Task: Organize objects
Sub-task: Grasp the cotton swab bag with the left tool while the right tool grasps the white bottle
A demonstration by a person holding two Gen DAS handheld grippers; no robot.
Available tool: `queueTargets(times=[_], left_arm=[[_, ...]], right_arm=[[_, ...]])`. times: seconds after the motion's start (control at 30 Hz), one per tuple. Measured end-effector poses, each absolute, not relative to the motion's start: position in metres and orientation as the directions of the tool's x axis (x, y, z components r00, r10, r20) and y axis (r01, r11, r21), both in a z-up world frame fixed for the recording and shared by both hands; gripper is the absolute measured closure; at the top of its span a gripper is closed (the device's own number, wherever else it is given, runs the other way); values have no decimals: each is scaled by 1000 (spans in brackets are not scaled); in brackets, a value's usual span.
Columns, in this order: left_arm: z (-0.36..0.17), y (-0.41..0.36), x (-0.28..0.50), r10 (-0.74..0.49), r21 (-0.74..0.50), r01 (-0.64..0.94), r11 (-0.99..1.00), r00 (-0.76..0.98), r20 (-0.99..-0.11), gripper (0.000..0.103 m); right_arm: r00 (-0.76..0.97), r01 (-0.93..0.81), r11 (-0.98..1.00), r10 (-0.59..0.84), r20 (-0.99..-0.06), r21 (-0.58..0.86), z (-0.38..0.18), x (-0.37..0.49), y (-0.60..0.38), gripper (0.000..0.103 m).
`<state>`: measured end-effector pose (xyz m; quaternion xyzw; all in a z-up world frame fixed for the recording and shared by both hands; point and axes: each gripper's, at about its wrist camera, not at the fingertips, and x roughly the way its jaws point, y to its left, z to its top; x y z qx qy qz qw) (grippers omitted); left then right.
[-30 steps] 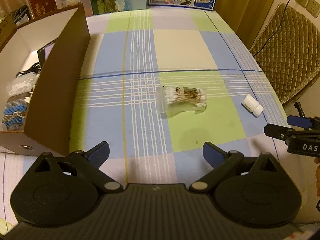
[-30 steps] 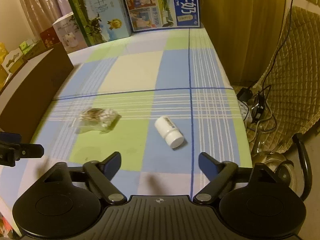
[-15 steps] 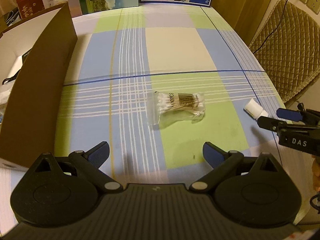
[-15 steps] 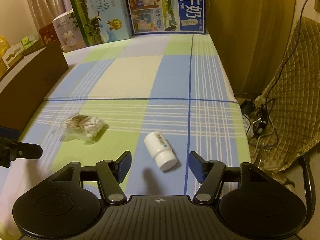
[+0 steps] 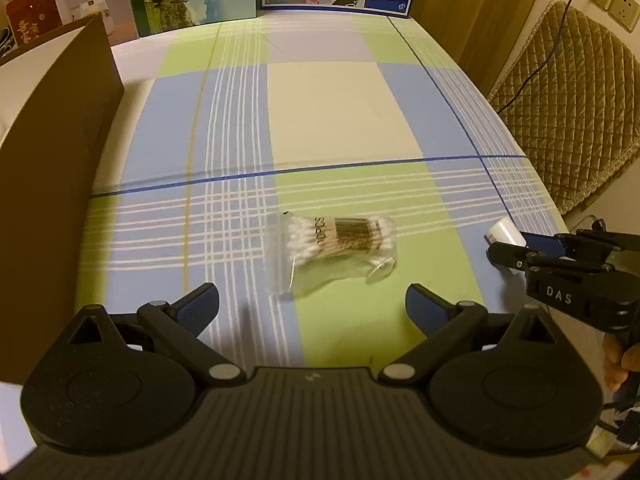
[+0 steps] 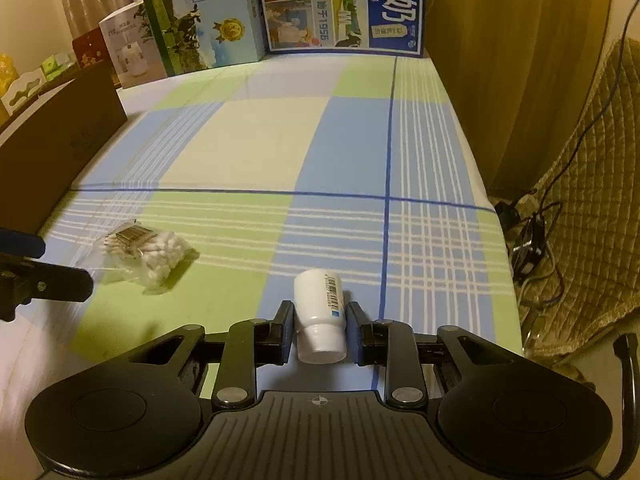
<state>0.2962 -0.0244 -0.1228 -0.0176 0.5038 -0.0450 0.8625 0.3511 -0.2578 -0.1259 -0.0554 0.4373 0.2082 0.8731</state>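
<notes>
A small white bottle (image 6: pixel 320 316) lies on the checked tablecloth, cap toward the camera. My right gripper (image 6: pixel 319 330) is shut on it, a pad on each side; the bottle (image 5: pixel 505 233) also shows in the left wrist view, partly hidden by the right gripper (image 5: pixel 520 249). A clear bag of cotton swabs (image 5: pixel 336 246) lies on a green square just ahead of my left gripper (image 5: pixel 312 307), which is open and empty, low over the cloth. The bag also shows in the right wrist view (image 6: pixel 146 252).
A brown cardboard box (image 5: pixel 48 184) stands along the left side of the table; its wall also shows in the right wrist view (image 6: pixel 56 148). Printed cartons (image 6: pixel 280 12) line the far edge. A quilted chair (image 5: pixel 568 120) and cables (image 6: pixel 532 236) are off the right edge.
My right gripper moved forward around the white bottle and closed on it. My left gripper moved forward and right, closer to the swab bag, staying open.
</notes>
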Motion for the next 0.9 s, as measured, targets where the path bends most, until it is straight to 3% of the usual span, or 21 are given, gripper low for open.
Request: queueTargets(times=[0.6,0.87,0.9], left_arm=[[-151,-39,344,-114,-80,93,992,469,-876,5],[-161,-42,349,-119,-73,115,991,475,-872,15],[-162,-41,349,-122,-76,114,990,478,-870,21]], right_arm=[[557,-387,917,317,-768,97,-129,360,-258,78],[558,-392,915,315,-767,91,-130,359,-257,78],[558,-394,915,314,-768,88,-130,359,-256,78]])
